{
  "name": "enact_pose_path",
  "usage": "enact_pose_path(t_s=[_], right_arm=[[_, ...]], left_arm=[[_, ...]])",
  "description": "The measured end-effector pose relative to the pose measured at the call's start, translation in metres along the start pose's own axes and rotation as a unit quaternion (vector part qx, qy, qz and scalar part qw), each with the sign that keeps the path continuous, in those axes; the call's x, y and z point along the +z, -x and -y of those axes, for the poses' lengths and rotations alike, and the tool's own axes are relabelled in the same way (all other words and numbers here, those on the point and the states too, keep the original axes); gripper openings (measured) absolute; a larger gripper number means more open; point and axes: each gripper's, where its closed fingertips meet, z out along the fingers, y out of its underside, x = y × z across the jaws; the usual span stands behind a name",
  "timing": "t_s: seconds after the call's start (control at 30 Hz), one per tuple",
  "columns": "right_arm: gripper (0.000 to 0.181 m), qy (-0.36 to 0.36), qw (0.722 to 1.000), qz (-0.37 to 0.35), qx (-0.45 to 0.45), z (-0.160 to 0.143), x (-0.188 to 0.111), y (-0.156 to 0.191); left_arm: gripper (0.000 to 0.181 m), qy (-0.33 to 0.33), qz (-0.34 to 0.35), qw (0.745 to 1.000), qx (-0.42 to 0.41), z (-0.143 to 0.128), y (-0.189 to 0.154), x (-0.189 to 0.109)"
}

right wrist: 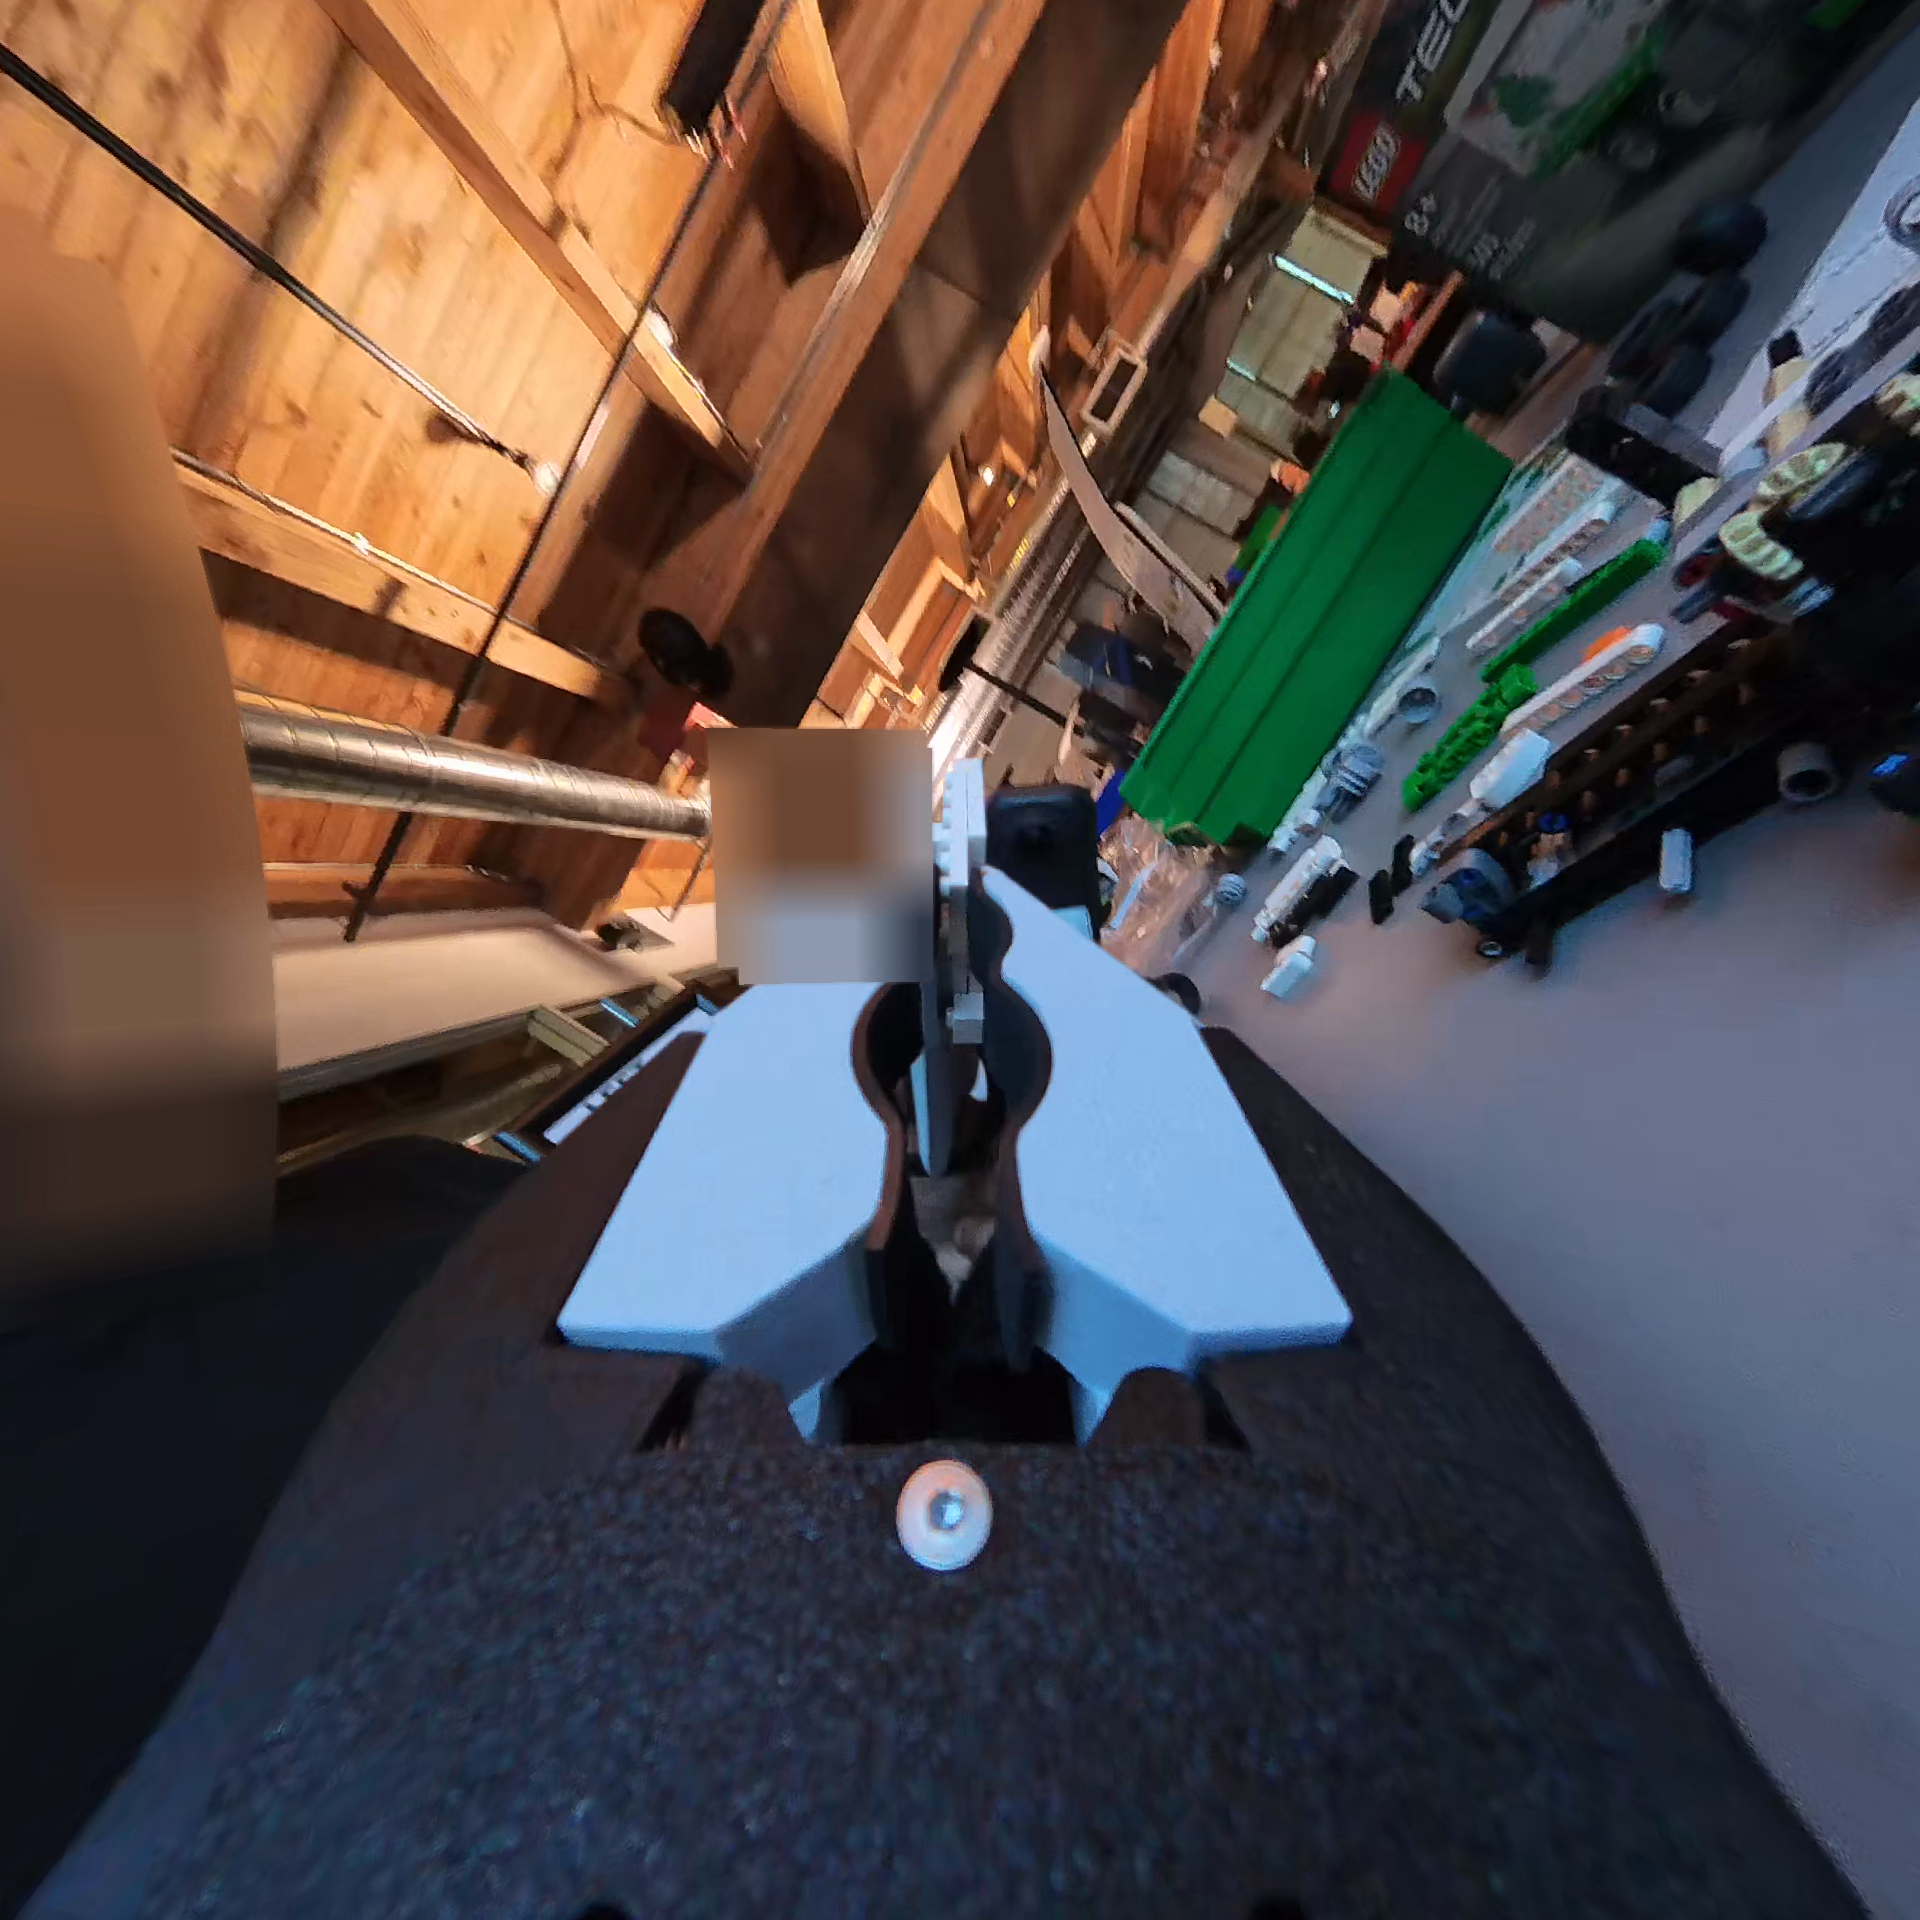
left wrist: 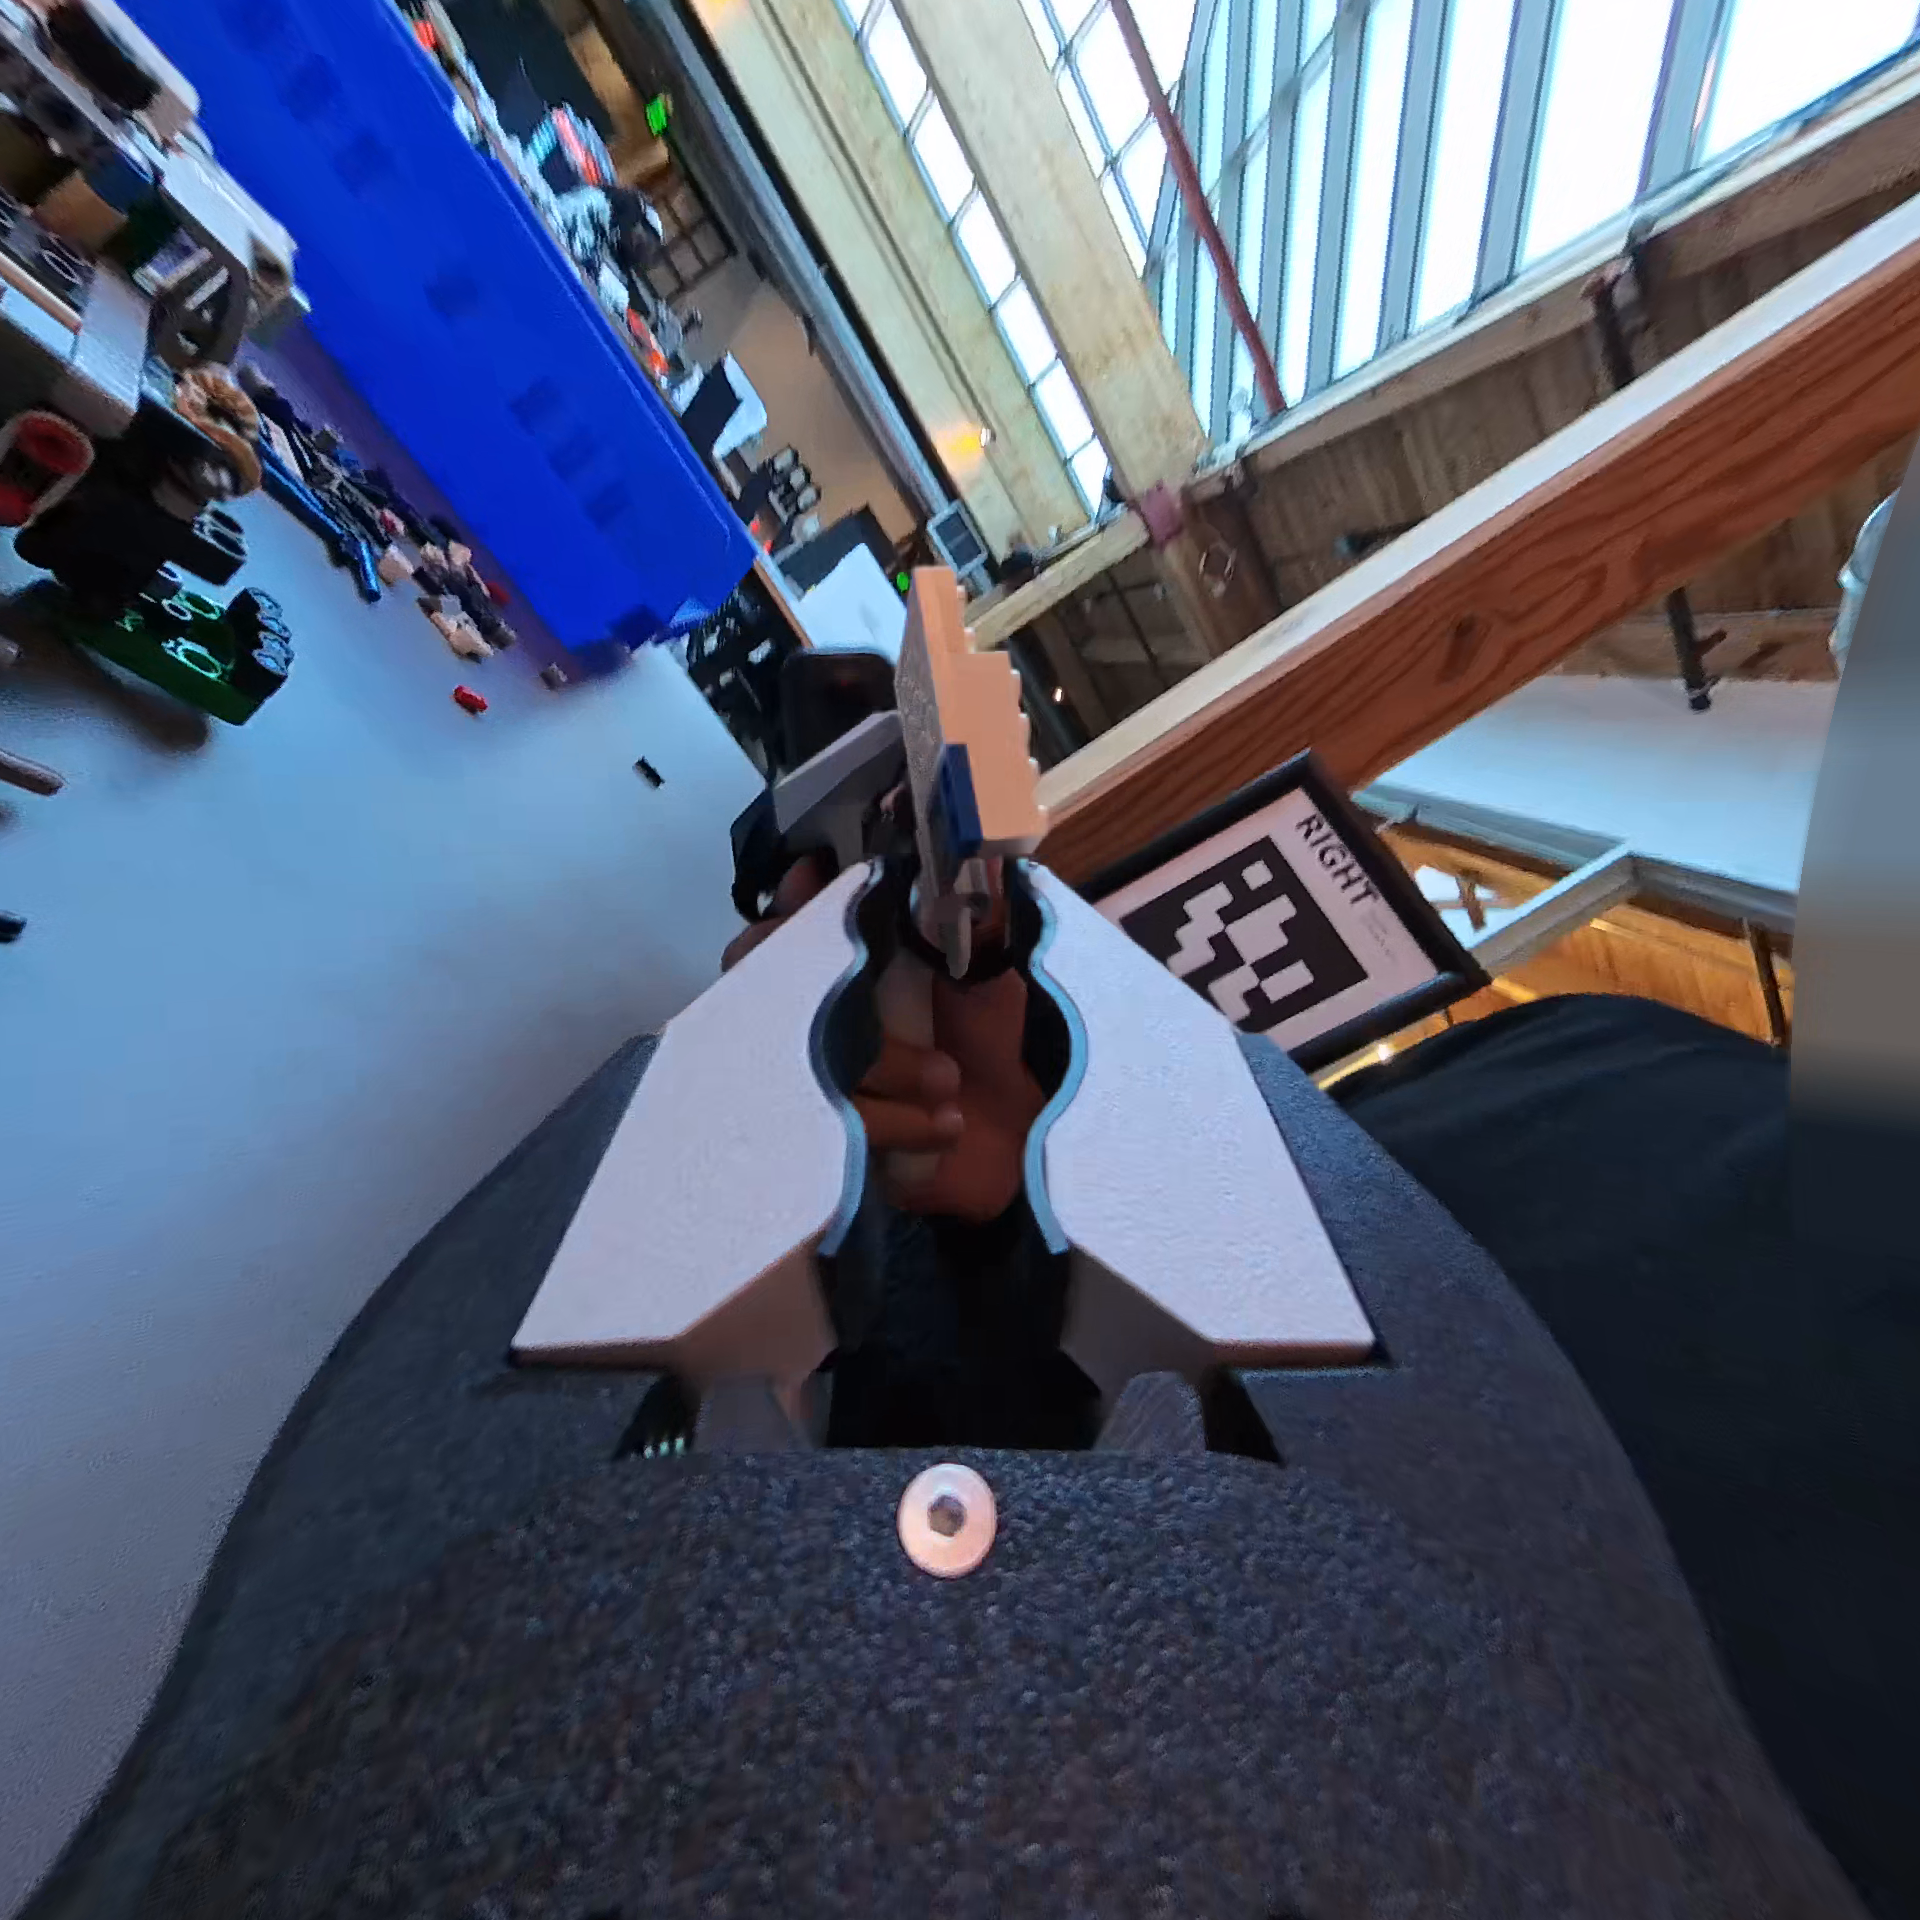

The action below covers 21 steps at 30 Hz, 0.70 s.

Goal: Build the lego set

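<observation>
The left tongs (left wrist: pixel 951 883) are raised off the surface (left wrist: pixel 312 935) and tipped toward the ceiling, their white fingers (left wrist: pixel 748 1122) drawn near together at the tips, where they pinch the lower grey and blue end of a small lego assembly (left wrist: pixel 961 748). That assembly is a flat white studded plate with a stepped edge, standing on edge just beyond the fingertips. Through the gap between the fingers a hand (left wrist: pixel 935 1101) shows, and just behind the assembly sit the grey fingertips of the right tongs (left wrist: pixel 842 790), touching or nearly touching it. To the right of the left tongs is a framed black-and-white marker card (left wrist: pixel 1283 930). Farther off to the left, loose lego parts (left wrist: pixel 436 582) and a green-and-black piece (left wrist: pixel 197 644) lie on the surface, with a blue bin (left wrist: pixel 468 312) beyond. In the right wrist view, the right tongs (right wrist: pixel 961 997) are also narrowly parted, with the plate's thin edge (right wrist: pixel 961 831) held between the fingers. Well to their right, white and green lego pieces (right wrist: pixel 1507 707) are spread on the surface (right wrist: pixel 1558 1143) beside a green bin (right wrist: pixel 1330 613).
</observation>
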Motion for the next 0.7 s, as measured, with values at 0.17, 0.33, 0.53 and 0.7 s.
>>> enact_pose_path(t_s=[0.17, 0.33, 0.53, 0.7], right_arm=[[0.003, -0.036, 0.999, 0.012, 0.020, 0.003, -0.002, 0.001], [0.004, -0.050, 0.999, 0.019, 0.003, 0.004, 0.000, 0.006], [0.004, -0.036, 0.999, 0.024, 0.013, -0.002, 0.004, 0.005], [0.004, -0.029, 0.999, 0.035, 0.029, -0.005, 0.006, 0.006]], left_arm=[[0.009, -0.050, 0.006, 0.999, 0.013, 0.005, -0.003, -0.001], [0.015, -0.046, 0.016, 0.998, 0.037, 0.002, -0.009, 0.003], [0.011, -0.054, 0.027, 0.997, 0.037, 0.003, -0.009, 0.001], [0.010, -0.051, 0.026, 0.998, 0.032, 0.001, -0.010, -0.003]])
